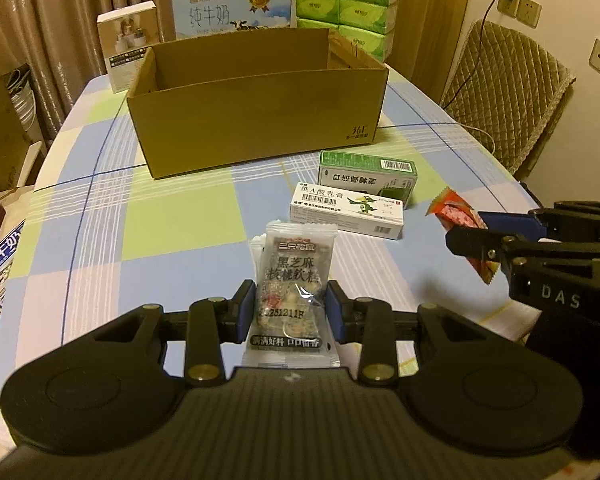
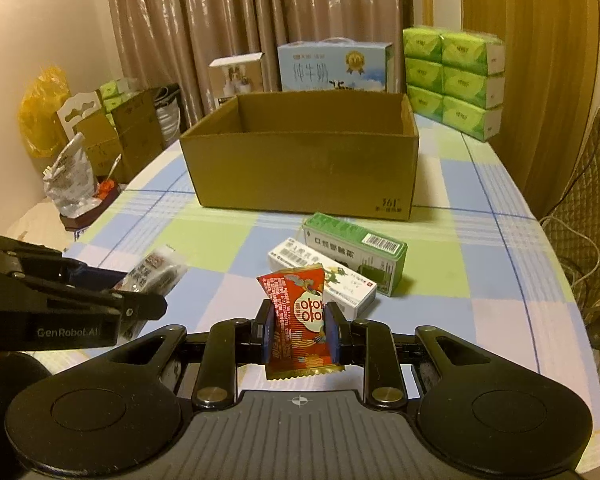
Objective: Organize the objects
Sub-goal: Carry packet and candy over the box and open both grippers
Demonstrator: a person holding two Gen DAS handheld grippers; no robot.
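Gripping a clear sachet of dark sesame cake (image 1: 290,292) low in the centre of its own view, the left gripper (image 1: 291,308) is clenched on it above the checked tablecloth (image 1: 172,216). At the bottom centre of the other view, the right gripper (image 2: 297,334) pinches a red candy wrapper (image 2: 298,320) upright. Just beyond, mid-frame, a white ointment carton (image 2: 328,284) lies touching a green medicine box (image 2: 360,252). Farther back, upper centre, stands an open cardboard box (image 2: 304,168), with a milk carton (image 2: 332,66) and green tissue packs (image 2: 454,80) behind it.
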